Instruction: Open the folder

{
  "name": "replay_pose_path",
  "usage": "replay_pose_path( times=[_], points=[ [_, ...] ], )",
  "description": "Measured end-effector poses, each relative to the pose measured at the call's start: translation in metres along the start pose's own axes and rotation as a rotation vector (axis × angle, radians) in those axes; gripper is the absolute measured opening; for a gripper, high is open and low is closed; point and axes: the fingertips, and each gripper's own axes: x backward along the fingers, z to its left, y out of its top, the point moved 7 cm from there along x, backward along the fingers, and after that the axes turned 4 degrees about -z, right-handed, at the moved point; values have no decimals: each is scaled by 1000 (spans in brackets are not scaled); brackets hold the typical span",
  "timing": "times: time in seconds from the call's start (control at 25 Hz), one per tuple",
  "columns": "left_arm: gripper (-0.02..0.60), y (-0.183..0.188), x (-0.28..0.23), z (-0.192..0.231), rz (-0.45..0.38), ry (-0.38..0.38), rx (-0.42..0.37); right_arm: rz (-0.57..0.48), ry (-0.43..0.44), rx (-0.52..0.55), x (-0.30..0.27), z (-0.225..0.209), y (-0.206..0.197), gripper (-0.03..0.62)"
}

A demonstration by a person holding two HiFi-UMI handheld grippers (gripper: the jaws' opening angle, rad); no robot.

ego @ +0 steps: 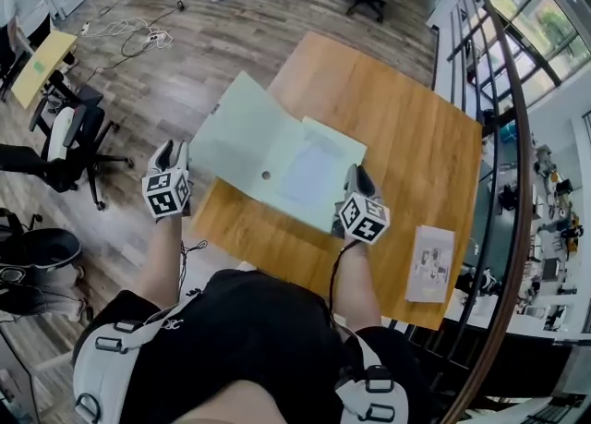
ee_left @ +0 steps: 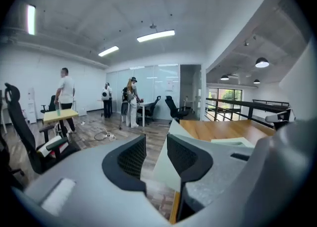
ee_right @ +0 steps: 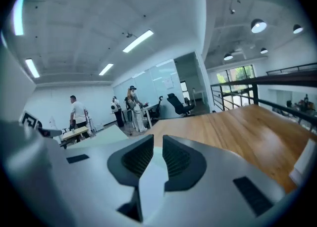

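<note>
A pale green folder (ego: 254,145) is held spread open above the near-left corner of the wooden table (ego: 406,117), with a white sheet (ego: 314,173) inside its right half. My right gripper (ego: 355,175) is shut on the folder's near right edge; in the right gripper view the sheet (ee_right: 151,181) runs out from between the narrow jaws (ee_right: 157,147). My left gripper (ego: 172,148) is at the left flap's corner. In the left gripper view the flap (ee_left: 166,166) lies along the right jaw's pad, and the left jaw stands apart with floor showing in the gap (ee_left: 156,144).
A printed leaflet (ego: 430,263) lies near the table's front right corner. Office chairs (ego: 69,136) stand on the floor to the left. A black railing (ego: 503,136) runs along the table's right side. People stand at desks (ee_left: 131,102) far back.
</note>
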Motion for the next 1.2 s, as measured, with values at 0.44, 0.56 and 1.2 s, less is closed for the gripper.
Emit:
replay_pose_path(
  times=[0.44,0.56,1.2],
  points=[
    [3,112,28,-124,-277,-182,-232,-300,112,151,35,61,103,6],
    [3,101,27,-147,-242,-265,-152,-325,122,155,42,67,101,6],
    [3,110,36,-192,-251,-367,-166,-306,146,152,59,60,100,6]
  ],
)
